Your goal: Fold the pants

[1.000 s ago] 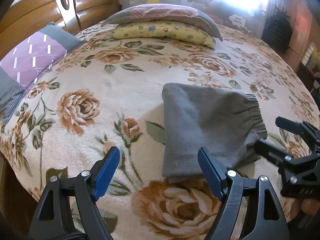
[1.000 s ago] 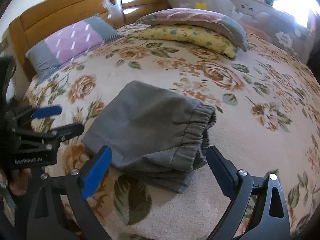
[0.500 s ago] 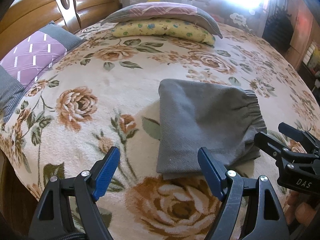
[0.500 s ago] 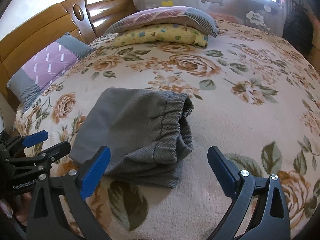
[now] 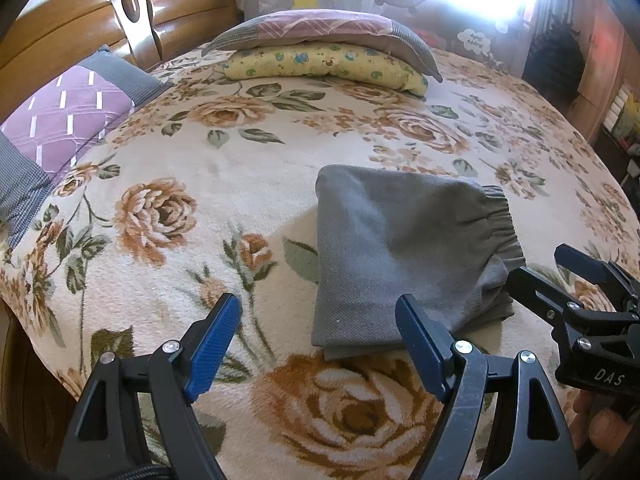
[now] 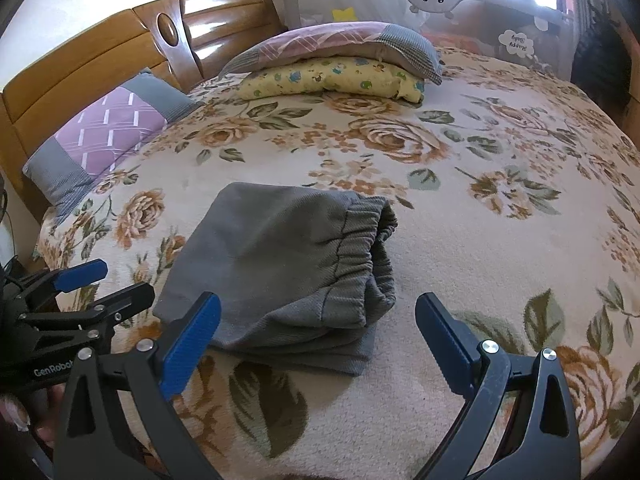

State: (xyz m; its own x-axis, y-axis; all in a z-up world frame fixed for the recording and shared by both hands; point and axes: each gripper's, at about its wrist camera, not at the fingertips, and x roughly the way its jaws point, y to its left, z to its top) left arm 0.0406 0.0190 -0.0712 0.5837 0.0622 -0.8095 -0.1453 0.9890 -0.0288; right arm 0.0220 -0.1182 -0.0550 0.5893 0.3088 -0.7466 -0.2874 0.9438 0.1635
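The grey pants (image 5: 404,248) lie folded into a compact stack on the floral bedspread (image 5: 192,184), elastic waistband at the right; they also show in the right wrist view (image 6: 288,264). My left gripper (image 5: 316,336) is open and empty, hovering just short of the stack's near left corner. My right gripper (image 6: 320,336) is open and empty, hovering before the stack's near right side. Each gripper shows in the other's view, the right one (image 5: 560,276) and the left one (image 6: 104,280), both open.
A purple and grey pillow (image 5: 60,128) lies at the left by the wooden headboard (image 5: 100,40). A yellow pillow (image 5: 328,66) under a pink and grey pillow (image 5: 320,30) lies at the back. A grey bed rail (image 6: 420,4) stands behind.
Both grippers have drawn back a little from the folded pants and stay open. The right gripper has swung to the right, so the pants sit further left in its view.
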